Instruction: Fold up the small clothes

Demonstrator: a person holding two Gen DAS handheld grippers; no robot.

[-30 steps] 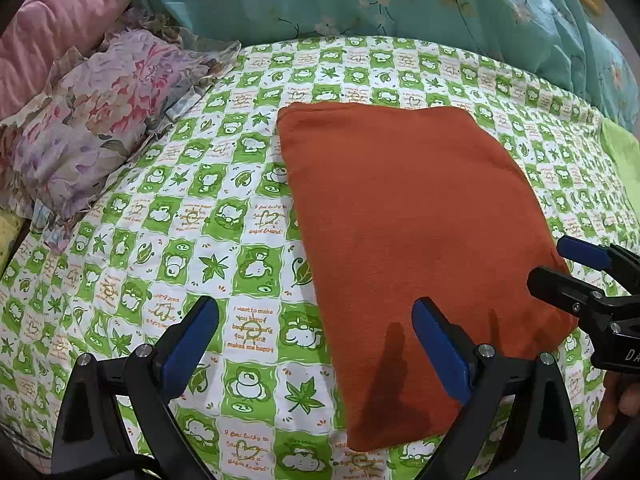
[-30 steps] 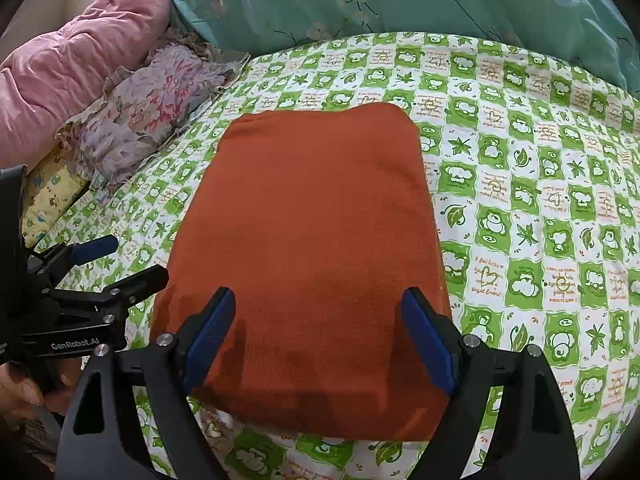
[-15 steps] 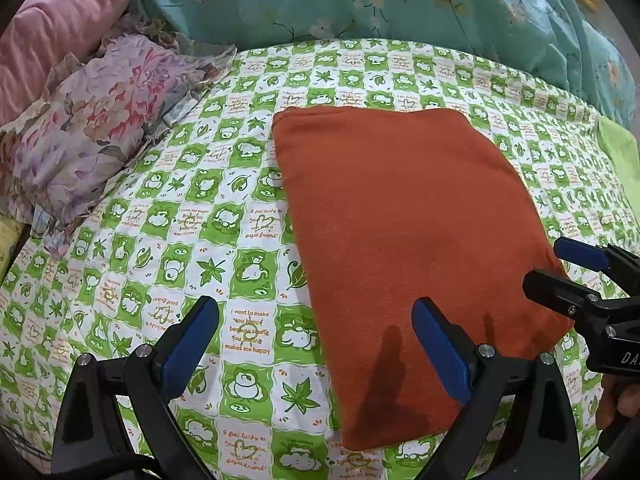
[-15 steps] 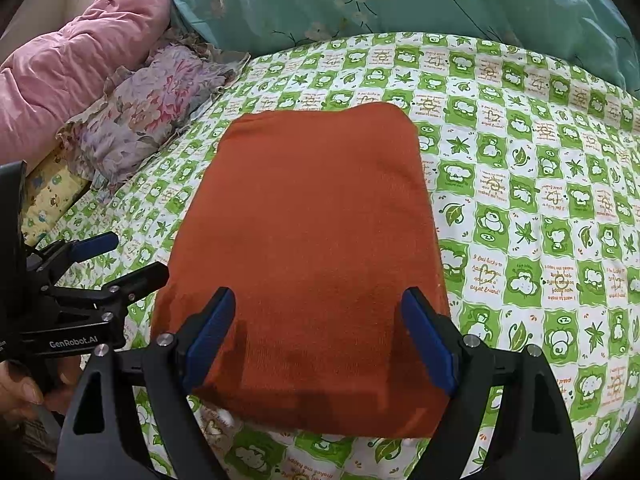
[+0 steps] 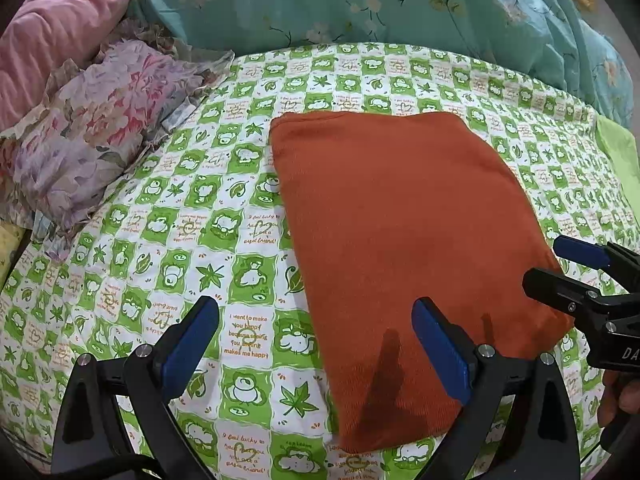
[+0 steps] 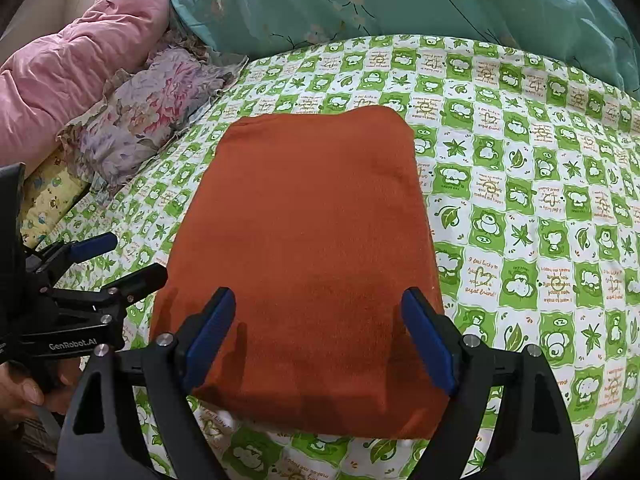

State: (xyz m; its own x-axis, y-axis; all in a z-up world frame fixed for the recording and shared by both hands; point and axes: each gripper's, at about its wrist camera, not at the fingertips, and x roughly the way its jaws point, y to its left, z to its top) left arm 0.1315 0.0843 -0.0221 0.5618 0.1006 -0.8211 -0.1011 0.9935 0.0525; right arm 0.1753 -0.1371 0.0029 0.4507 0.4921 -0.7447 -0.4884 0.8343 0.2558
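A rust-orange cloth point(image 5: 404, 240) lies folded flat in a neat rectangle on the green-and-white patterned bed sheet point(image 5: 192, 240); it also shows in the right wrist view point(image 6: 308, 252). My left gripper point(image 5: 316, 344) is open and empty, above the cloth's near left edge. My right gripper point(image 6: 320, 328) is open and empty, over the cloth's near end. Each gripper shows in the other's view, the right one point(image 5: 560, 264) at the cloth's right edge and the left one point(image 6: 120, 258) at its left edge.
A floral pillow point(image 5: 92, 136) and a pink quilt point(image 5: 52, 36) lie at the left. A teal flowered quilt point(image 5: 400, 4) lies across the back. A light green cloth point(image 5: 620, 156) is at the far right edge. A yellow patterned fabric point(image 6: 48, 196) is at the left.
Both grippers have drawn back and up a little from the folded cloth, staying open. The cloth has not moved.
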